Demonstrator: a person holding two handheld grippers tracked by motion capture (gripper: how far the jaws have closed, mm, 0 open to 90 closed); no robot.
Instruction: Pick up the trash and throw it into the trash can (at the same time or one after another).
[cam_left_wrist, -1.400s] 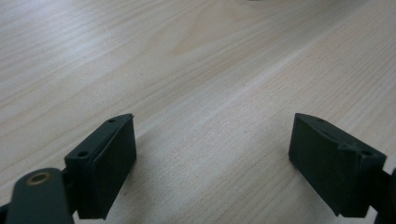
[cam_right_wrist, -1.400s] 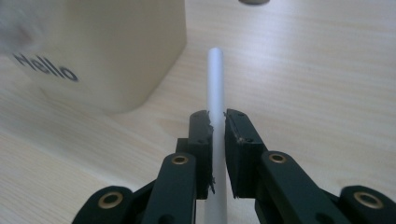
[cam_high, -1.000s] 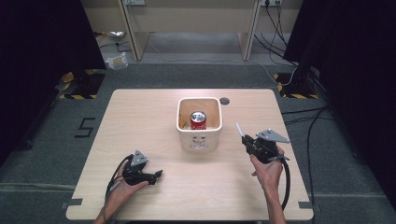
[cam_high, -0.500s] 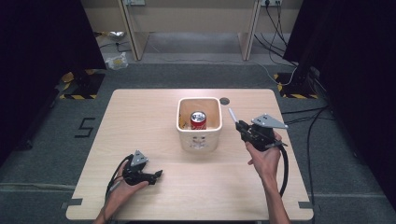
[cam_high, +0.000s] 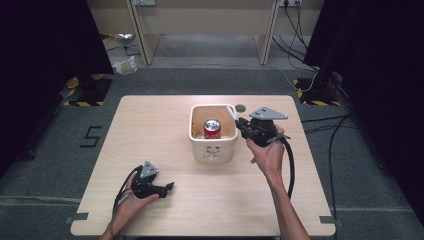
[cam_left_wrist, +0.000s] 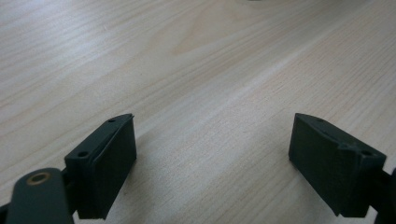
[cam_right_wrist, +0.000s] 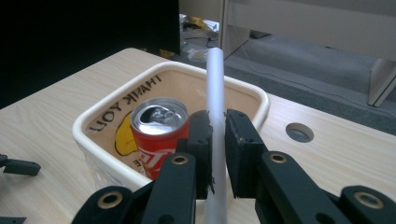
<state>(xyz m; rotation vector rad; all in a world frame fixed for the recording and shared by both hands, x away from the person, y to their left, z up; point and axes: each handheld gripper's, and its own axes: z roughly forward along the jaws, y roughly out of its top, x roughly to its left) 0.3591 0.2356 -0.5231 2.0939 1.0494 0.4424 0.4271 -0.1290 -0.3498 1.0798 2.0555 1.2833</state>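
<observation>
White and thin, the drinking straw sits clamped upright in my right tool, just beside the rim of the cream tub holding the red soda can. I judge it light, smooth and easily crushed, so I grip its lower part gently. My left tool rests with its jaws apart and empty on the wooden table.
</observation>
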